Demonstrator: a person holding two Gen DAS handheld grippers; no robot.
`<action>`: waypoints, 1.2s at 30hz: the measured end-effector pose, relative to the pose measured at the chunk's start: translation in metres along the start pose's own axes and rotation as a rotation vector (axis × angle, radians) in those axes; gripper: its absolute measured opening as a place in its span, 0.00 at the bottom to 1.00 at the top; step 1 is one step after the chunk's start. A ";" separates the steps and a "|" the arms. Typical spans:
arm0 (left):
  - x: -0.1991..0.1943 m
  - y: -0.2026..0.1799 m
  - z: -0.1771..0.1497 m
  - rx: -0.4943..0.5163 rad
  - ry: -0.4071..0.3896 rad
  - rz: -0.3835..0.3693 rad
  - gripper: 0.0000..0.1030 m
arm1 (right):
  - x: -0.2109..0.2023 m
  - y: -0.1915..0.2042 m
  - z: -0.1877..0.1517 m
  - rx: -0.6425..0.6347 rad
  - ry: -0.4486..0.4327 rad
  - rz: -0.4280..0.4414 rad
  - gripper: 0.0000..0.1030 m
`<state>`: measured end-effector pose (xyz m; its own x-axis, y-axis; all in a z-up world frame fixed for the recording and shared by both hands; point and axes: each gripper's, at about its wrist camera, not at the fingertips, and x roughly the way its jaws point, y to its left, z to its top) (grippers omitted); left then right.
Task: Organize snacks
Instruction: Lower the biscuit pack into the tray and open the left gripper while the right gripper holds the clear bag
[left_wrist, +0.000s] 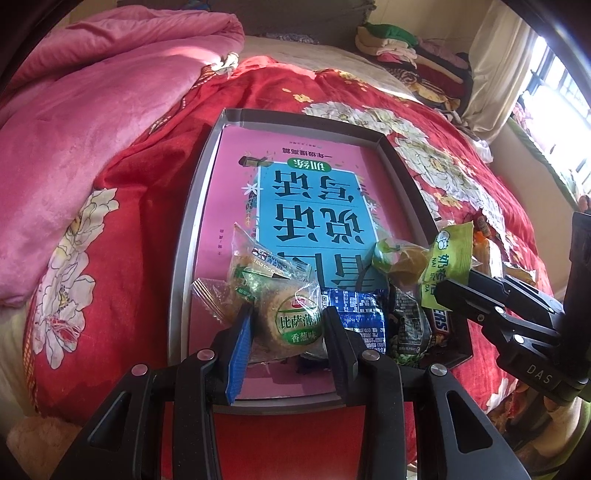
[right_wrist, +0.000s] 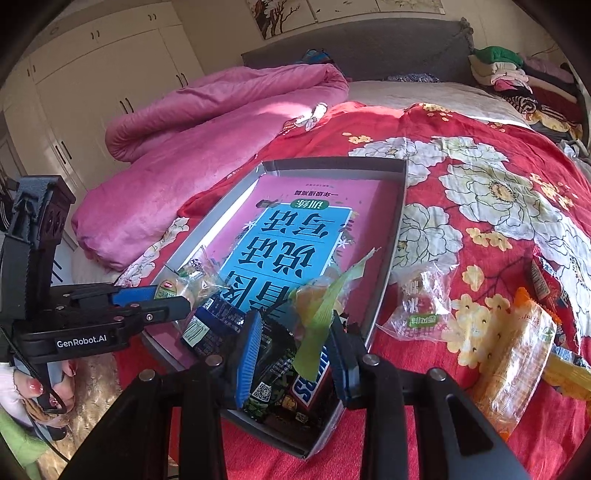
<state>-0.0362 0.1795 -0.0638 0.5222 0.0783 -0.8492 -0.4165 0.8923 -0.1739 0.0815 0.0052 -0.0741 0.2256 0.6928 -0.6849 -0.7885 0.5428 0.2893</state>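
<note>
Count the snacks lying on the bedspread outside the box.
4: clear packet beside the box, long orange packet right of it, brown wrapper behind, yellow packet at frame edge. More may be hidden.

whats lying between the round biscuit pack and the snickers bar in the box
Between the round biscuit pack and the Snickers bar lie a blue wrapper and a dark green-printed packet, side by side. The left wrist view shows it best.
</note>
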 end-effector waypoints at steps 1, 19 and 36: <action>0.000 0.000 0.000 0.000 0.000 -0.001 0.38 | -0.001 0.000 0.000 0.001 0.000 0.000 0.35; -0.003 0.001 0.001 -0.014 -0.010 -0.032 0.38 | -0.017 0.002 -0.003 -0.019 -0.032 -0.009 0.36; -0.007 -0.004 0.002 0.007 -0.034 -0.055 0.55 | -0.019 0.002 -0.004 -0.020 -0.031 -0.014 0.37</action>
<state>-0.0364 0.1763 -0.0562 0.5691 0.0443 -0.8211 -0.3819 0.8986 -0.2162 0.0737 -0.0084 -0.0634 0.2541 0.6999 -0.6675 -0.7964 0.5430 0.2662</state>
